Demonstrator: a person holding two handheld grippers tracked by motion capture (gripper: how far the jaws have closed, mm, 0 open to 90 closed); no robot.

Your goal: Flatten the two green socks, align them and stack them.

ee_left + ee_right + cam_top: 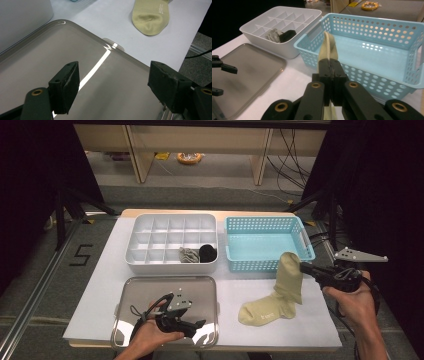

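Sock (274, 301) fabric is hanging from the right gripper (303, 266), whose fingers (324, 67) are pinching shut on the cuff end while the foot part is lying flat on the white surface (240, 285), just in front of the blue basket (235, 247). In the right gripper view the pale olive cloth (327, 45) is rising out of the clamped pads, right before the basket's near wall (372, 82). The step in hand seems to be lifting this sock clear and carrying it toward the tray (150, 290) or the organiser, so the grip should be staying firm, since only a narrow fold is sitting between the pads and a loose pull could be letting it slip. Raising it straight up until the toe is leaving the surface looks wise, because dragging could be catching the toe on the basket's wall. The left gripper (192, 325) is hovering over the metal tray with its fingers (65, 85) standing wide apart and nothing between them; it is well placed to be taking the dangling toe end for folding. Beyond, the white divided organiser (150, 235) is already holding a grey rolled sock (189, 254) and a black rolled sock (207, 252) in neighbouring front compartments, so a free compartment beside them would be the likely target
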